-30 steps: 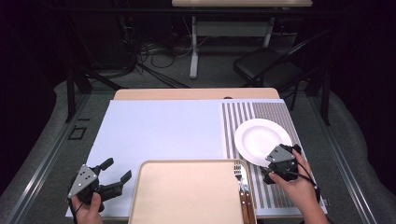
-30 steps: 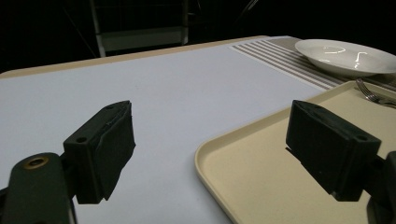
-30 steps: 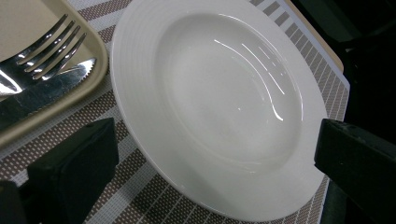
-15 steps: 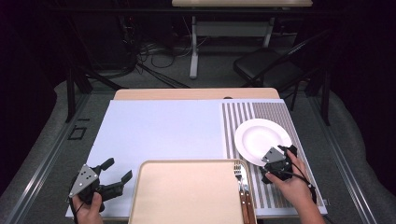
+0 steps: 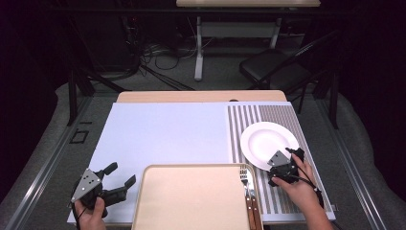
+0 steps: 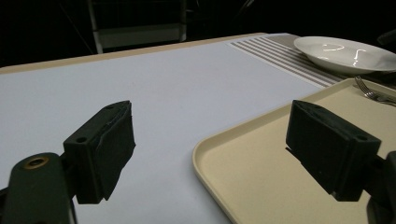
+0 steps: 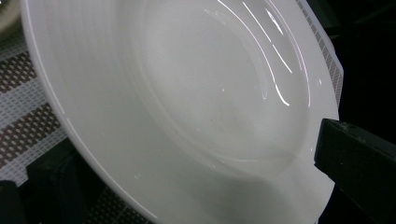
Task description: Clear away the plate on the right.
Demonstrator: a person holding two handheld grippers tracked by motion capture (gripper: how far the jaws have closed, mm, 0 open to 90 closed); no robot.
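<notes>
White china is what my right claw [image 5: 282, 165] is working at: the plate [image 5: 269, 143] sits on the striped mat [image 5: 244, 124] at the right of the counter [image 5: 163, 134], and in the high view the claw meets its near rim, my right hand [image 5: 299, 184] angled in from the bottom right with the wrist low. In the right gripper view one jaw lies under the rim at lower left and the other over it at the right edge, with the plate [image 7: 187, 107] between them; whether they actually pinch the rim I cannot tell.

My left claw [image 5: 117, 184] rests near the front left corner of the counter, held in my left hand [image 5: 88, 215] and pointed right toward the beige tray [image 5: 191, 201]. Its jaws stand wide apart with nothing between them; in the left gripper view they frame the tray's corner [image 6: 243, 172] and the pale blue counter [image 6: 154, 93] beyond.

That left view also catches the plate [image 6: 345, 51] side-on, far off, and the tines of a fork [image 6: 371, 91] poking over the tray's edge. From above, the fork [image 5: 245, 179] lies along the tray's right rim beside a second wooden-handled piece, whose top I can't make out; both handles are cut off at the bottom of the picture.
</notes>
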